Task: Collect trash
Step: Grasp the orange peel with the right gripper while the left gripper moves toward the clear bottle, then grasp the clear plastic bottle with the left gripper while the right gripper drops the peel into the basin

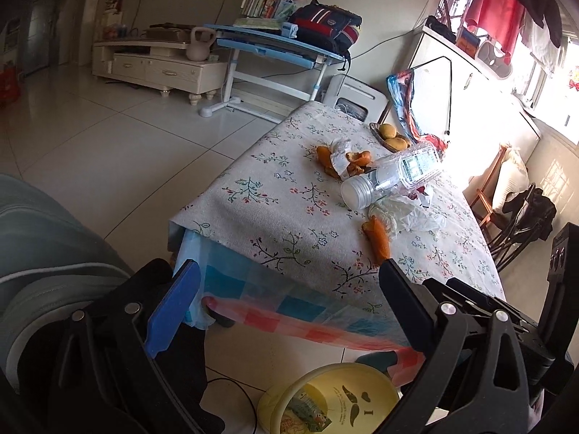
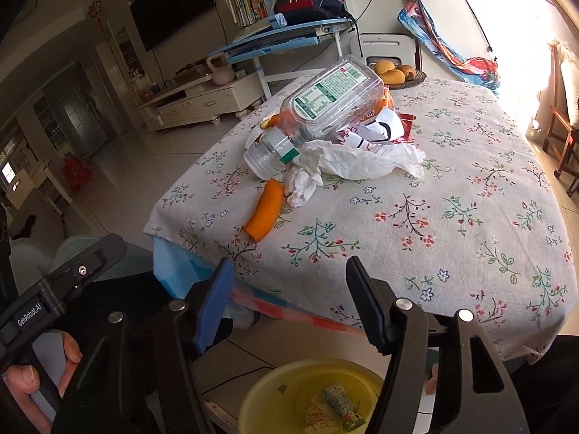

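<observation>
A pile of trash lies on the floral tablecloth (image 2: 452, 195): an empty clear plastic bottle (image 2: 318, 108) on its side, crumpled white paper and plastic (image 2: 362, 159), and orange peel pieces (image 2: 266, 209). The left wrist view shows the same bottle (image 1: 394, 173), a peel (image 1: 378, 235) and more peels with paper (image 1: 340, 161). A yellow bin (image 2: 311, 394) stands on the floor below the table's near edge, with a small carton (image 2: 342, 407) in it; it also shows in the left wrist view (image 1: 325, 398). My left gripper (image 1: 286, 296) and my right gripper (image 2: 289, 293) are both open and empty, short of the table edge.
A bowl of yellow fruit (image 2: 396, 72) sits at the table's far edge. A blue desk (image 1: 275, 43) with a backpack and a white TV cabinet (image 1: 155, 65) stand beyond on the tiled floor. Wooden chairs (image 1: 506, 195) stand to the right of the table.
</observation>
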Action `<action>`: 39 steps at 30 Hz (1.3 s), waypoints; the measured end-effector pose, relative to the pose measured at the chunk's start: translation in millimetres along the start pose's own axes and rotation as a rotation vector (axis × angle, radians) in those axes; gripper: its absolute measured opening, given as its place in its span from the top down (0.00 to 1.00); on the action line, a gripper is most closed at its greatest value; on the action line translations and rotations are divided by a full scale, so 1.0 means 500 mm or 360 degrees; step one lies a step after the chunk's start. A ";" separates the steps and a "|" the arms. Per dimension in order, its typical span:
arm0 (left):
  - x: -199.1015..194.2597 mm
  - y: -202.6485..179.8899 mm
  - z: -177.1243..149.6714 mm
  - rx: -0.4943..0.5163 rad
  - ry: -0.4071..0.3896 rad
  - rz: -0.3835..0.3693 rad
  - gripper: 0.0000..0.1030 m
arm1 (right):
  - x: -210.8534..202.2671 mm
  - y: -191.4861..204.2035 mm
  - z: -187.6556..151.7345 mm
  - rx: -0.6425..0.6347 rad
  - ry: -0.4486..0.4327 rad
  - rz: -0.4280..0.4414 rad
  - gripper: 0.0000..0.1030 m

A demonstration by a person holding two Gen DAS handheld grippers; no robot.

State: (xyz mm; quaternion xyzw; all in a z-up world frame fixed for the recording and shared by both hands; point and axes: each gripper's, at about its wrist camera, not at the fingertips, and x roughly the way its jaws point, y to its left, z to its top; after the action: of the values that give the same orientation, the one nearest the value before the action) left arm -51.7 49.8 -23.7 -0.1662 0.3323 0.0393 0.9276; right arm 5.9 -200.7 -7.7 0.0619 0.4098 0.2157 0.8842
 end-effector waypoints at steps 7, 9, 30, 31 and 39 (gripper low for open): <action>-0.002 0.000 0.016 -0.0024 -0.0061 0.0032 0.07 | 0.071 0.027 0.046 -0.0032 0.0050 0.0050 0.46; 0.000 -0.005 0.020 -0.0024 -0.0064 0.0033 0.07 | 0.096 0.024 0.054 -0.0019 0.0081 0.0050 0.50; 0.142 -0.250 0.144 0.0740 -0.0051 -0.0018 0.07 | 0.036 -0.127 0.073 -0.0021 0.0174 -0.0129 0.83; 0.156 -0.273 0.148 0.0808 -0.0060 -0.0015 0.07 | 0.031 -0.141 0.071 0.0022 0.0160 -0.0133 0.83; 0.261 -0.384 0.160 0.1068 -0.0043 0.0056 0.07 | 0.040 -0.203 0.059 0.0227 0.0137 -0.0112 0.83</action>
State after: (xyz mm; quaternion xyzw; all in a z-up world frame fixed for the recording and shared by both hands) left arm 133.0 -109.0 5.9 0.1546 0.3171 -0.0541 0.9341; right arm 73.1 -281.4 -31.2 0.1009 0.4635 0.1573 0.8662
